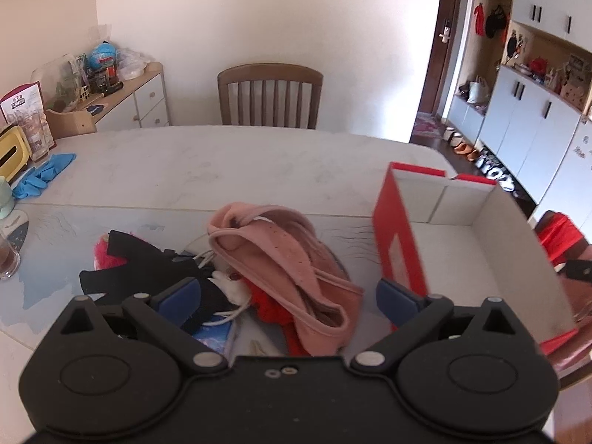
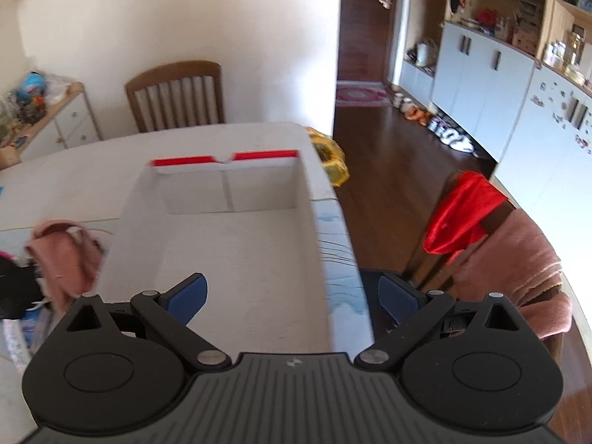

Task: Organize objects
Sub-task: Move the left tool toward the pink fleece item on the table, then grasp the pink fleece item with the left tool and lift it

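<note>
1. Left gripper: jaws spread wide, pinching nothing; it hangs over the clothing pile.
2. Pink garment: crumpled on the table, directly ahead of and between the left fingers.
3. Black cloth: beside the left gripper's left finger, partly over a red fuzzy item.
4. Red box: open, white inside, nothing visible in it; its red wall stands just beyond the left gripper's right finger.
5. Right gripper: jaws spread, holding nothing; left finger over the box interior, right finger past the table edge.
6. Blue gloves: far left, well apart.
</note>
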A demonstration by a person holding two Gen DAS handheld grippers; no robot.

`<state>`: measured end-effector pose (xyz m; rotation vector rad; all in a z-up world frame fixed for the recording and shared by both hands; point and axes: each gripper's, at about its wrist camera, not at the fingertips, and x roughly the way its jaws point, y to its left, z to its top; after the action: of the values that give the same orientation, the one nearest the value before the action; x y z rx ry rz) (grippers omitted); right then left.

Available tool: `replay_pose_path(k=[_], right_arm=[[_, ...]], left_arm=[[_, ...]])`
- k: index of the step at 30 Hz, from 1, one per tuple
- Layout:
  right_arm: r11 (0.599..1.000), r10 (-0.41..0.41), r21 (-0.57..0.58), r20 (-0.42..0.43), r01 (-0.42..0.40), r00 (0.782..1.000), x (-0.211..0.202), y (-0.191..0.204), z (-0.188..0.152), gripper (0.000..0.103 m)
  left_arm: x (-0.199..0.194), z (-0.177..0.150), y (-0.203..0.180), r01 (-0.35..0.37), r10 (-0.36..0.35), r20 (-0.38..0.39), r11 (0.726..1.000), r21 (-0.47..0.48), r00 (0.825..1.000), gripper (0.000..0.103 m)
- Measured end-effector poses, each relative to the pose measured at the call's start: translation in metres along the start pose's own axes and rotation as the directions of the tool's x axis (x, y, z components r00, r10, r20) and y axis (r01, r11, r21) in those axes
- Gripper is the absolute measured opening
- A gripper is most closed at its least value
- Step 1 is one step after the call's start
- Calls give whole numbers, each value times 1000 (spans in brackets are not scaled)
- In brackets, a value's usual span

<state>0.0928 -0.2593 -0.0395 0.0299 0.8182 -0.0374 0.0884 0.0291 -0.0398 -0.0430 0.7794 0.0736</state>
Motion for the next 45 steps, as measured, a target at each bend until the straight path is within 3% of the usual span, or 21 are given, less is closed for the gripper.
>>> replay_pose_path(k=[8, 12, 23, 30, 39, 41, 45], right_arm=[[998, -59, -25, -89, 57, 994, 43, -21, -5, 99], [998, -59, -36, -113, 55, 992, 54, -25, -8, 93], [997, -34, -72, -166, 22, 985, 72, -20, -12, 65], [997, -26, -82, -182, 11, 983, 77, -19, -13, 37], [997, -18, -83, -199, 1, 980, 82, -19, -15, 17], [996, -14, -85, -199, -3, 980, 83, -19, -16, 14], [996, -9, -91, -200, -9, 980, 84, -17, -17, 11]], left_arm=[[42, 2, 11, -18, 18, -71, 1000, 11, 997, 101], [61, 5, 15, -29, 31, -90, 999, 19, 995, 101], [111, 19, 28, -30, 16, -223, 998, -63, 975, 100], [135, 28, 21, -33, 14, -273, 997, -66, 962, 100], [153, 31, 16, -41, 20, -330, 998, -57, 944, 73], [154, 31, 18, -43, 22, -333, 997, -58, 943, 59], [152, 32, 25, -19, -17, -336, 994, -104, 942, 41]])
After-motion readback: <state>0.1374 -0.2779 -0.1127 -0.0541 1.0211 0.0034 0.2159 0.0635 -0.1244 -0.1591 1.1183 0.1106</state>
